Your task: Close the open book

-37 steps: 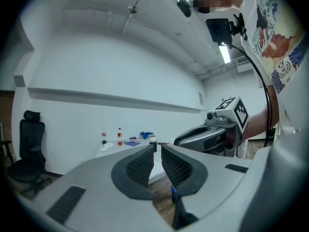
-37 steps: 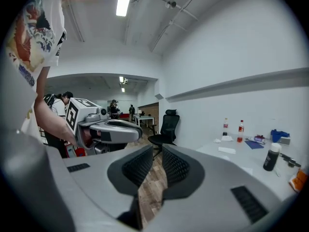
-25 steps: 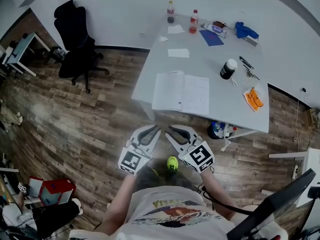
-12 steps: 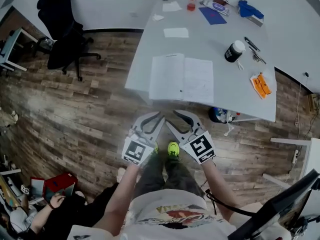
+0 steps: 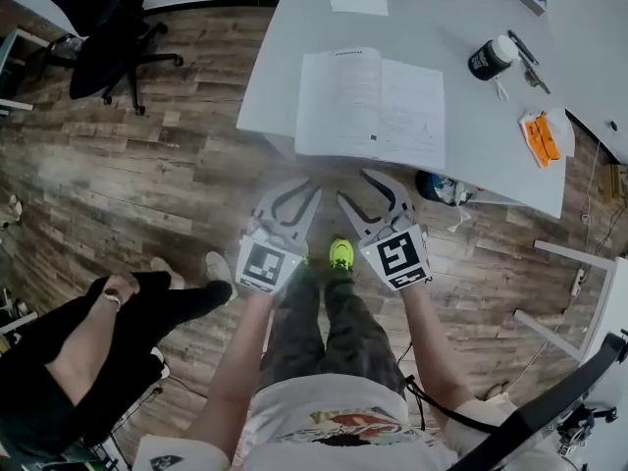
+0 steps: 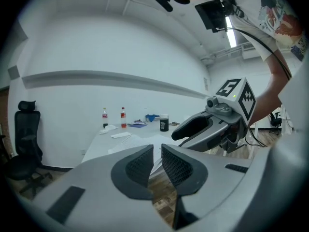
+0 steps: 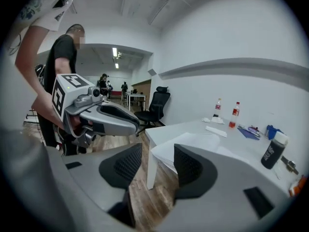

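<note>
Book [image 5: 373, 106]: open and flat on the table [image 5: 285, 62], close to the table's near edge, both pages up. The print is too small to read.
Left tool [image 5: 299, 188]: short of the table's near edge, over the wood floor [image 5: 147, 165]. Its jaws are narrow, with a thin slit between the pads and nothing in it.
Right tool [image 5: 358, 186]: just beside the left tool, also short of the table. Its jaws are wider and opening, with nothing between them. In the right gripper view the table's corner and the book's edge show beyond the gap.
Cut off: the table's far end runs out of the top of the head view. A slip of paper [image 5: 358, 3] lies near that end.
Hard to make out: an orange thing [image 5: 540, 135] at the table's right end, and small items beside the dark jar [image 5: 488, 59].
Hidden: the hands holding the tools, behind the marker cubes. A bundle [image 5: 437, 186] under the table is half covered by its edge.
Bystander [image 5: 88, 341]: in dark clothes, well apart from the table, cropped by the head view's left edge.
</note>
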{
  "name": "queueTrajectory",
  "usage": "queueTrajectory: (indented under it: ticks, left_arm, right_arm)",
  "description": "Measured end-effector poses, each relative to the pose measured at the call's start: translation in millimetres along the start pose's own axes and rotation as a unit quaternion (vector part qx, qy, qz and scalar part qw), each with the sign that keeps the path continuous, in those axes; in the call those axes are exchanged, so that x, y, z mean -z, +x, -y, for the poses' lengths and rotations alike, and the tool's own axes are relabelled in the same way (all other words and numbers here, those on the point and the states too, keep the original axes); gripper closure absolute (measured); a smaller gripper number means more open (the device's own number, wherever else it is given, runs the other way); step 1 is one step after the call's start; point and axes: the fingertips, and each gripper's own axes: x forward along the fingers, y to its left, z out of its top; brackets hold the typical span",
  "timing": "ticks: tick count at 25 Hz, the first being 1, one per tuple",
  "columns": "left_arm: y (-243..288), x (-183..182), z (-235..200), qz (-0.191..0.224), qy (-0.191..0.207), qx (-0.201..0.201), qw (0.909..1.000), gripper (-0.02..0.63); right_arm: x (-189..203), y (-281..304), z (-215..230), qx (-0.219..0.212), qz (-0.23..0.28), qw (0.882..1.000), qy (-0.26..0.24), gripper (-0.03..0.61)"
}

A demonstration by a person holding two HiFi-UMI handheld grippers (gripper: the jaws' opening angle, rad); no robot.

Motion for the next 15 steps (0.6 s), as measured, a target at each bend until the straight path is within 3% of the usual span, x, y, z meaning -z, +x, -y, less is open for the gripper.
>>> queueTrajectory:
  ticks: [4, 11, 15]
  left_arm:
    - [6.4, 25.0, -13.1, -0.003, -0.006, -0.005, 1.0, 0.583]
    - [31.4, 54.1, -36.5, -0.005, -0.002, -0.005, 1.0, 0.583]
    - [42.2, 64.6, -42.7, -0.002, -0.011, -0.002, 0.9999, 0.583]
  right_arm:
    - [22.9, 24.7, 5.3, 0.014, -0.034, 0.998, -0.055, 0.377]
    - [46.6, 61.0, 16.5, 0.033, -0.061, 0.992, -0.106, 0.367]
    - [58.9, 76.1, 27.7, 0.058, -0.095, 0.976, -0.19, 0.341]
